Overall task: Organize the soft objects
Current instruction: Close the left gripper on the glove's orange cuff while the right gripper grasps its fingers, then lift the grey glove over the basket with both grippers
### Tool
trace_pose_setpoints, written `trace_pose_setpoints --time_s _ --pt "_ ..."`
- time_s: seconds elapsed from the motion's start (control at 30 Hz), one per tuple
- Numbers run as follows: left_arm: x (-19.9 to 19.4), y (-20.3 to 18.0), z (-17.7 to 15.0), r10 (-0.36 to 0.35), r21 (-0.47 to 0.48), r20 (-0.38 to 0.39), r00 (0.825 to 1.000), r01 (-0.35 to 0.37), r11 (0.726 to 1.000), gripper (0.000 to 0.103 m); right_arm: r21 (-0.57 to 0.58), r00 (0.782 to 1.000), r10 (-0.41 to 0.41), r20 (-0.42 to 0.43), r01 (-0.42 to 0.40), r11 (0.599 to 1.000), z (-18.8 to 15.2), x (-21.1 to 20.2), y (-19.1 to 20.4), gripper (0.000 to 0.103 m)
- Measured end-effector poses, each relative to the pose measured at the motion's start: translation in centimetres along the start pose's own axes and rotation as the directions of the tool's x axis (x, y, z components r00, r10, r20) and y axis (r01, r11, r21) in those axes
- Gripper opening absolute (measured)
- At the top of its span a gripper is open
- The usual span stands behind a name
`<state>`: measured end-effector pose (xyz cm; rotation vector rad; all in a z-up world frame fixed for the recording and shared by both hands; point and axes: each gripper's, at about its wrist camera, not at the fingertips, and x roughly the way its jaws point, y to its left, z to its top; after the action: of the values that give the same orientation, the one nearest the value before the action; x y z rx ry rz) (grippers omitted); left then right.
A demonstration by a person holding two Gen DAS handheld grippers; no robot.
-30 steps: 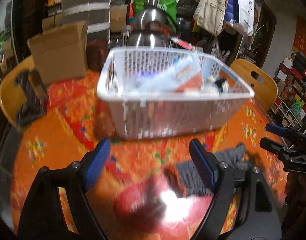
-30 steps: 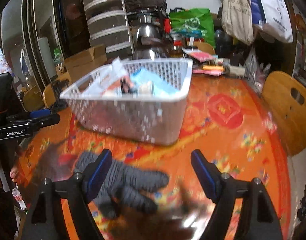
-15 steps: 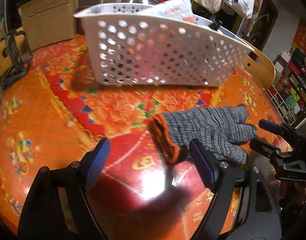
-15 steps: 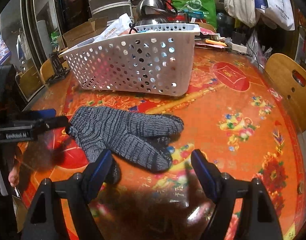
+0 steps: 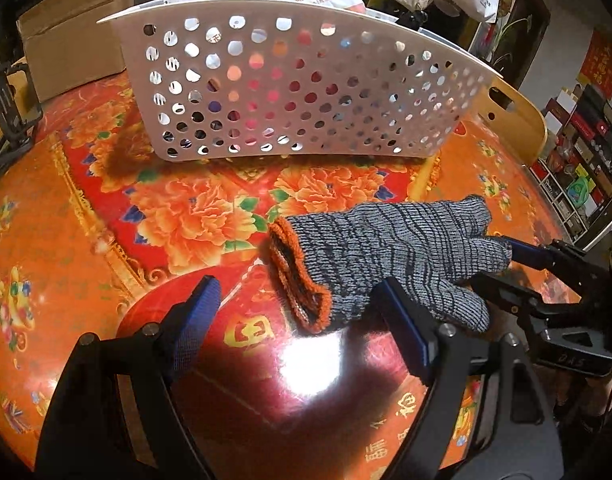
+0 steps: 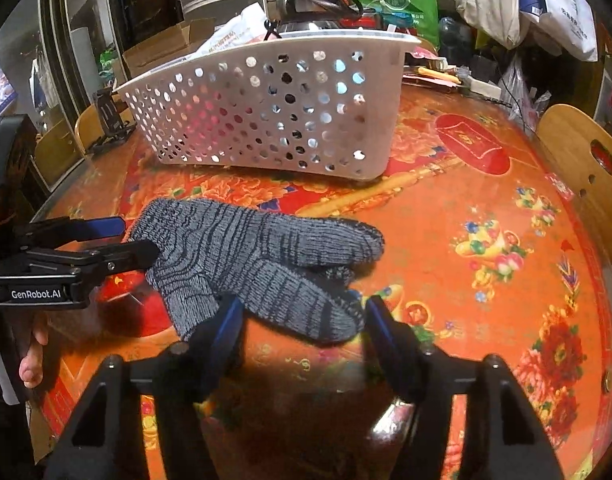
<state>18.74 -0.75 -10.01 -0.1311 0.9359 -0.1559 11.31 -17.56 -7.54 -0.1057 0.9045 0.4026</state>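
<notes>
Evidently the approach step is in hand: a grey knitted glove [image 5: 390,256] with an orange cuff is lying flat on the red and orange patterned tablecloth [image 5: 105,208], just in front of the white perforated basket [image 5: 297,92], and it has not yet been lifted. The left gripper [image 5: 301,320] is spread wide, nothing being held, with the glove's cuff end lying just ahead of and between its blue pads. The right gripper [image 6: 301,320] is likewise parted and empty, its tips set at either side of the glove's lowest finger. In the right wrist view the left gripper is seen from the side at the cuff, apparently touching the knit.

For the next move, a closing of one or both grippers on the fabric is judged to be called for, followed by a lift over the basket rim; a thin pinch on loose knit could slip.

Compared with half a second ago, both grippers have been brought closer and lower to the glove, which now fills more of each view. The glove itself appears unmoved, and the basket has stayed where it was.
</notes>
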Motion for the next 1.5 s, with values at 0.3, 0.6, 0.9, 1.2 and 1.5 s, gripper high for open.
trace_pose_setpoints --time_s 0.3,0.6,0.9,1.2,1.5 --pt "-0.1 -1.2 0.0 -0.010 0.031 0.019 1.000 0.009 0.999 0.056 -0.012 1.000 -0.014 -0.007 0.014 1.000 0.0 0.2 0.2 0.039" --pt "-0.2 -2.7 -0.1 -0.036 0.071 0.022 0.999 0.035 0.997 0.032 -0.012 1.000 0.023 -0.006 -0.023 1.000 0.0 0.2 0.2 0.017" --pt "-1.4 -2.5 -0.2 -0.079 0.063 0.059 0.995 0.075 0.995 0.014 -0.022 0.997 0.035 0.070 -0.033 0.999 -0.2 -1.3 0.8 0.011" --pt "-4.9 -1.4 -0.3 -0.100 0.060 0.152 0.983 0.092 0.994 0.013 -0.042 0.986 0.063 0.158 -0.057 0.997 -0.1 -3.3 1.7 0.010" --pt "-8.5 -1.5 0.3 -0.119 0.063 0.232 0.965 0.107 0.992 0.013 -0.059 0.971 0.071 0.227 -0.059 0.996 1.1 -6.7 2.1 0.009"
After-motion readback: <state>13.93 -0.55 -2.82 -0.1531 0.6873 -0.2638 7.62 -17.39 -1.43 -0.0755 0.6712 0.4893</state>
